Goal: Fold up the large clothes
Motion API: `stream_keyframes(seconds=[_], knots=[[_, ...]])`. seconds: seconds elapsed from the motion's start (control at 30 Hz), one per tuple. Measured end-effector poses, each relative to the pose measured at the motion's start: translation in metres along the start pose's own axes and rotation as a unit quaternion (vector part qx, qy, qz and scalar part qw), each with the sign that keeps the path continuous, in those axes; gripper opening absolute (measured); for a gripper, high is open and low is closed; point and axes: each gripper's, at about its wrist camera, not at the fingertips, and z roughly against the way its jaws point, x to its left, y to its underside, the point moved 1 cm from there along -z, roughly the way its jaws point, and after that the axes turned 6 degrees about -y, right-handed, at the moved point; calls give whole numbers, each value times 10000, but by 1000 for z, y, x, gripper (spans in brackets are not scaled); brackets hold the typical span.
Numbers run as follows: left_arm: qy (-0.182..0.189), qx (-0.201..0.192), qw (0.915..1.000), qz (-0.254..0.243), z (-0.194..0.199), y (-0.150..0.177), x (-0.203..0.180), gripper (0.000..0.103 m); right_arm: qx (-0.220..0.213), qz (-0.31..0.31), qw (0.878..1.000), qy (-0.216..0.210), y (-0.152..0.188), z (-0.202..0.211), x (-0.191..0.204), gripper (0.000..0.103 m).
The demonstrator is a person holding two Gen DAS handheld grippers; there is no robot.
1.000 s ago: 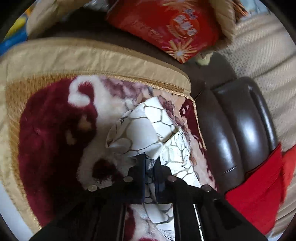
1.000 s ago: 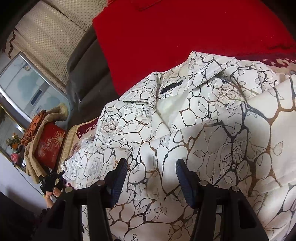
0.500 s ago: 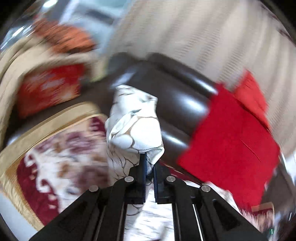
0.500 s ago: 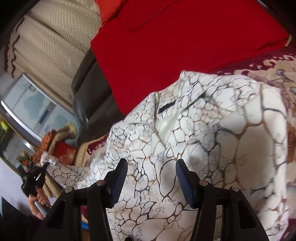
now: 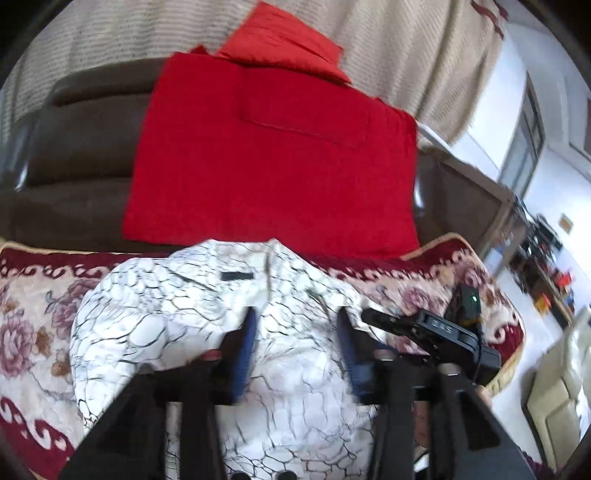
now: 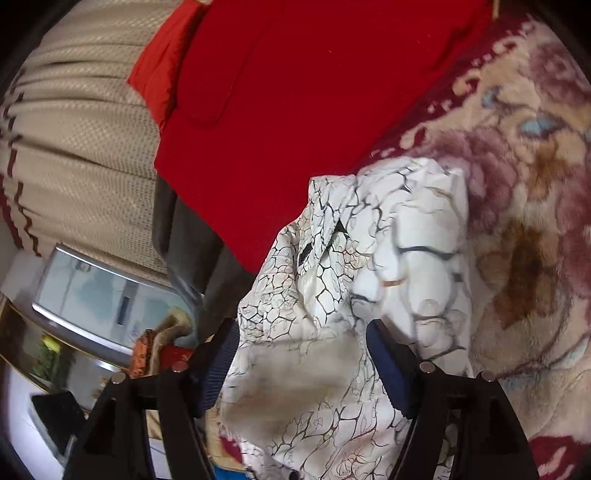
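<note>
A white garment with a dark crackle print (image 5: 192, 325) lies folded over on a floral maroon-and-cream blanket (image 5: 33, 317). Its collar and black label face the red cushion. My left gripper (image 5: 295, 339) is open just above the garment's middle and holds nothing. The garment also shows in the right wrist view (image 6: 369, 266), bunched between and beyond the fingers. My right gripper (image 6: 301, 354) is open over it, with cloth lying between the jaws. The right gripper's black body (image 5: 436, 332) shows at the garment's right edge in the left wrist view.
A large red cushion (image 5: 273, 155) leans on the brown sofa back (image 5: 77, 147) behind the garment. Beige curtains (image 5: 110, 33) hang behind. A window (image 6: 96, 291) and a red box (image 6: 173, 354) lie to the left in the right wrist view.
My left gripper carried the sleeve across onto the garment's body, then opened and let it go. The right gripper stayed open while the garment bunched up smaller under it.
</note>
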Motion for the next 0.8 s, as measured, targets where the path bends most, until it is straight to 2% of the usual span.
stream_keyframes(seconds=[0.07, 0.17, 0.3, 0.43, 0.5, 0.57, 0.67, 0.73, 0.77, 0.8], knots=[[-226, -34, 9995, 219, -1, 3, 25, 58, 96, 10, 10000, 14, 1, -4, 0, 75], [-891, 141, 9945, 530, -9, 9, 66, 58, 222, 104, 9996, 168, 1, -12, 2, 75], [-1582, 353, 9799, 1163, -16, 35, 130, 58, 274, 310, 9983, 418, 6, -23, 6, 75], [-2112, 386, 9645, 1537, -20, 68, 167, 58, 65, 930, 9930, 720, 15, -22, 23, 75], [-2288, 415, 9594, 1597, -23, 81, 175, 58, 69, 1299, 9880, 830, 20, -27, 34, 75], [-2428, 532, 9559, 1563, -32, 89, 179, 58, 268, 1459, 9813, 1223, 26, -42, 33, 75], [-2574, 598, 9574, 1164, -44, 94, 171, 58, 508, 1751, 9635, 1959, 36, -65, 27, 75], [-2511, 550, 9601, 1098, -46, 97, 167, 58, 676, 2019, 9580, 1919, 46, -75, 32, 73], [-2439, 554, 9618, 1115, -49, 98, 168, 58, 806, 2063, 9582, 1812, 50, -79, 33, 69], [-2408, 558, 9626, 1111, -51, 99, 167, 58, 966, 2130, 9561, 1765, 57, -86, 35, 53]])
